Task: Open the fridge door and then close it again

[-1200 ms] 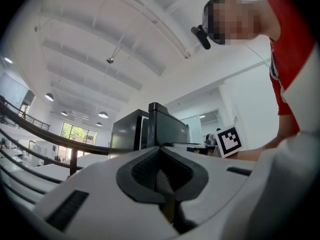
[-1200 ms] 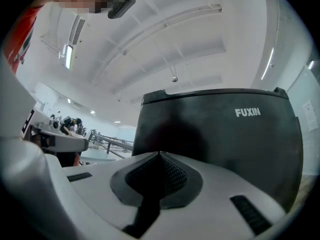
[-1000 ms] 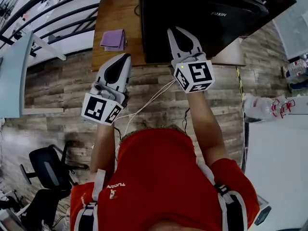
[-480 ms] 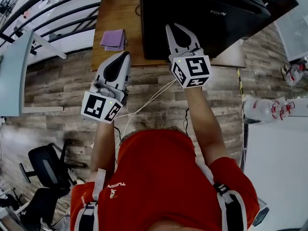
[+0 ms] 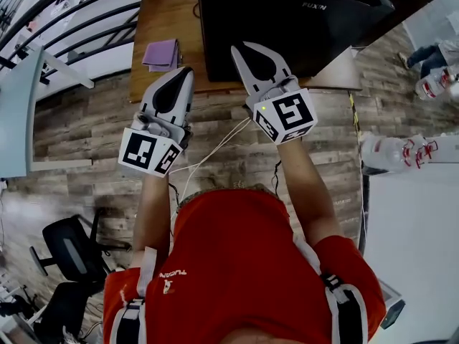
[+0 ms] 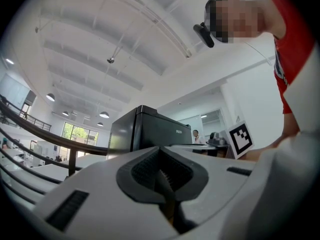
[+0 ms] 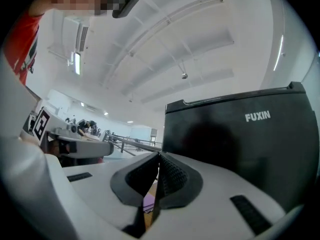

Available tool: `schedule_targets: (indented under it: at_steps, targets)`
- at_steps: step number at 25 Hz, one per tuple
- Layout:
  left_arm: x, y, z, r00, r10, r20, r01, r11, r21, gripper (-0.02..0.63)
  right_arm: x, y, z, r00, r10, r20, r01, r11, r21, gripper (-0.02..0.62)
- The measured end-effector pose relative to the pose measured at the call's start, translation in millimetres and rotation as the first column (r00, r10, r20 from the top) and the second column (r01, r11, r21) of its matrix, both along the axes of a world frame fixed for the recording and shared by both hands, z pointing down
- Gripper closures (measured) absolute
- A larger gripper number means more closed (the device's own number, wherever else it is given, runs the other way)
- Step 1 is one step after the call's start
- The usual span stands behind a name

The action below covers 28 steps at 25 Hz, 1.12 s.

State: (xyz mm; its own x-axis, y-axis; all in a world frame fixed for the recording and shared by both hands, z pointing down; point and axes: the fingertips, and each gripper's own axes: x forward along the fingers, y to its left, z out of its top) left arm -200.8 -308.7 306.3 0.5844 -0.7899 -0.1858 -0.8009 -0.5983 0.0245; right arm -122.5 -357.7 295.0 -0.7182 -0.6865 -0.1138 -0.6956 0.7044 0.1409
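Note:
A black fridge [image 5: 287,16] marked FUXIN stands on a wooden table [image 5: 161,24]; its front looks closed. My right gripper [image 5: 236,47] is shut and empty, its tip just before the fridge's front near its left side. In the right gripper view the shut jaws [image 7: 159,155] point at the fridge front [image 7: 240,149], a short way off. My left gripper [image 5: 188,70] is shut on nothing, over the table's front edge, left of the fridge. In the left gripper view the closed jaws [image 6: 160,148] sit below the fridge [image 6: 142,129], farther off.
A purple cloth [image 5: 161,54] lies on the table left of the fridge. Black railings [image 5: 72,20] run at the upper left. An office chair [image 5: 72,249] stands at the lower left, packed water bottles [image 5: 391,153] at the right. A white cable [image 5: 215,149] hangs between my arms.
The right gripper has swung leftward along the fridge front, its tip now nearer the fridge's left side. The left gripper has stayed in place. Both have stayed shut.

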Motion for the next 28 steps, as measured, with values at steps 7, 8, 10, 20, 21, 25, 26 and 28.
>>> schedule_targets:
  at_steps: [7, 8, 10, 20, 21, 25, 26, 28]
  targets:
    - [13, 9, -3, 1.000, 0.018, 0.005, -0.018, 1.000, 0.001, 0.597, -10, 47, -2, 0.996, -0.087, -0.005, 0.087, 0.996, 0.018, 0.569]
    - [14, 11, -3, 1.000, 0.021, 0.005, -0.021, 1.000, 0.000, 0.597, -10, 51, -1, 0.996, -0.094, -0.003, 0.094, 0.995, 0.016, 0.569]
    - [18, 13, -2, 1.000, 0.025, 0.005, -0.025, 1.000, -0.002, 0.597, -11, 59, 2, 0.995, -0.104, 0.002, 0.104, 0.995, 0.008, 0.569]
    - [25, 23, 6, 0.999, 0.043, 0.009, -0.043, 0.999, -0.014, 0.597, -4, 76, 13, 0.995, -0.094, 0.019, 0.094, 0.995, -0.023, 0.569]
    - [25, 24, 7, 0.999, 0.045, 0.010, -0.044, 0.999, -0.014, 0.597, -4, 76, 13, 0.996, -0.093, 0.019, 0.093, 0.995, -0.023, 0.569]
    - [27, 28, 4, 0.999, 0.050, 0.015, -0.050, 0.999, -0.012, 0.597, -2, 81, 13, 0.996, -0.091, 0.016, 0.091, 0.996, -0.024, 0.569]
    - [27, 29, 4, 0.999, 0.051, 0.016, -0.051, 0.999, -0.012, 0.597, -2, 81, 12, 0.996, -0.090, 0.016, 0.091, 0.996, -0.024, 0.569]
    - [27, 29, 3, 0.998, 0.053, 0.018, -0.053, 0.999, -0.013, 0.597, -1, 82, 12, 0.996, -0.090, 0.015, 0.090, 0.996, -0.025, 0.569]
